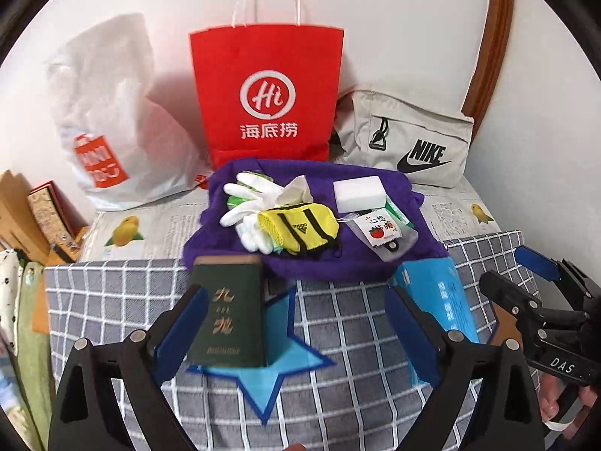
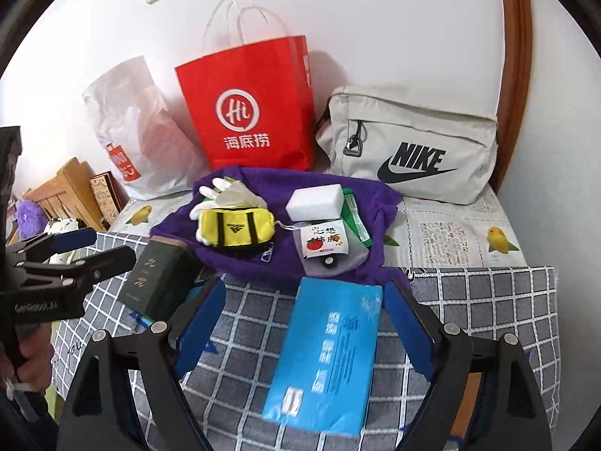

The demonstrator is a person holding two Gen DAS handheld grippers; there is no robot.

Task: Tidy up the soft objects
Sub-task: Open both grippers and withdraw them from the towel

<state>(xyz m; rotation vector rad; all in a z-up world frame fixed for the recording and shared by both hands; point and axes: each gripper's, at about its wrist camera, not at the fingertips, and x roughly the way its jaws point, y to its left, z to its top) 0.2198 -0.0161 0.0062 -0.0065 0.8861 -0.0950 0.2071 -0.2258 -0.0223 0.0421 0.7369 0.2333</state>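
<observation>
The purple cloth (image 2: 263, 263) looks fuzzy and matt. The red paper bag (image 1: 266, 94) is smooth (slightly creased at its base), the white bag (image 1: 112, 120) thin, crinkled plastic. The blue pack (image 2: 326, 357) is glossy film; the grey pouch (image 2: 413, 143) is woven fabric.

Red paper bag (image 1: 266, 94) reads "Hi 海底捞"; grey pouch (image 2: 409, 146) reads "NIKE"

We see a purple cloth (image 1: 300, 259), a yellow pouch (image 1: 300, 225) with black stripes, a red bag (image 1: 266, 94), and a grey checked cover (image 1: 357, 338).
</observation>
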